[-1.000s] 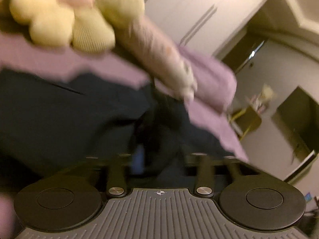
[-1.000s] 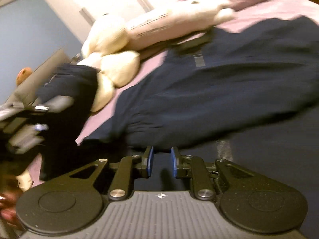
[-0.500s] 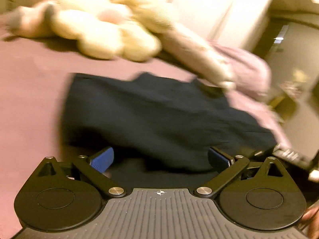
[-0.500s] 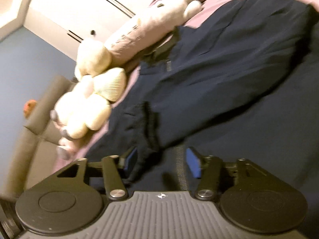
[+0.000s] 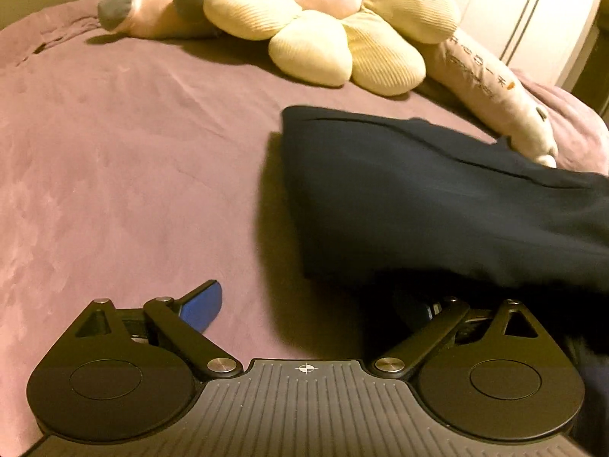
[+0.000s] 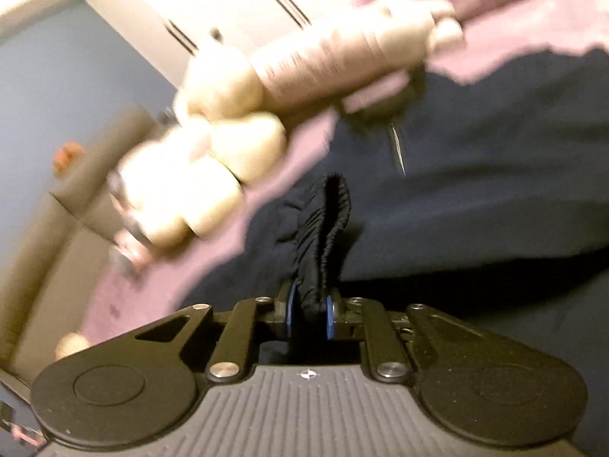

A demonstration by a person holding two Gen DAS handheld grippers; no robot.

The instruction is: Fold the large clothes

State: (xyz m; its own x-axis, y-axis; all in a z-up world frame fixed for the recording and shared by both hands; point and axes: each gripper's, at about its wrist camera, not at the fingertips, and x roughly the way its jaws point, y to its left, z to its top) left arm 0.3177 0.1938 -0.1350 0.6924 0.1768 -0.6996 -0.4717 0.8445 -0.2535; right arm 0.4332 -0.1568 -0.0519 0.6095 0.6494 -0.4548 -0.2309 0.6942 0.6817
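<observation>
A large dark navy garment (image 5: 437, 205) lies folded over on the purple bed (image 5: 125, 160), at the right of the left wrist view. My left gripper (image 5: 308, 304) is open wide, low over the sheet at the garment's near left corner; its right finger sits in the cloth's shadow. In the right wrist view the garment (image 6: 475, 198) fills the right side. My right gripper (image 6: 309, 314) is shut on a bunched ribbed edge of the garment (image 6: 323, 236), which stands up between the blue pads.
A cream flower-shaped cushion (image 5: 323, 26) and a long pale plush toy (image 5: 491, 87) lie along the far side of the bed; both also show blurred in the right wrist view (image 6: 213, 167). White wardrobe doors (image 5: 533, 11) stand behind.
My left gripper let go of the garment, opened and moved left over bare sheet. My right gripper closed on the ribbed edge of the garment and is moving, the view is blurred.
</observation>
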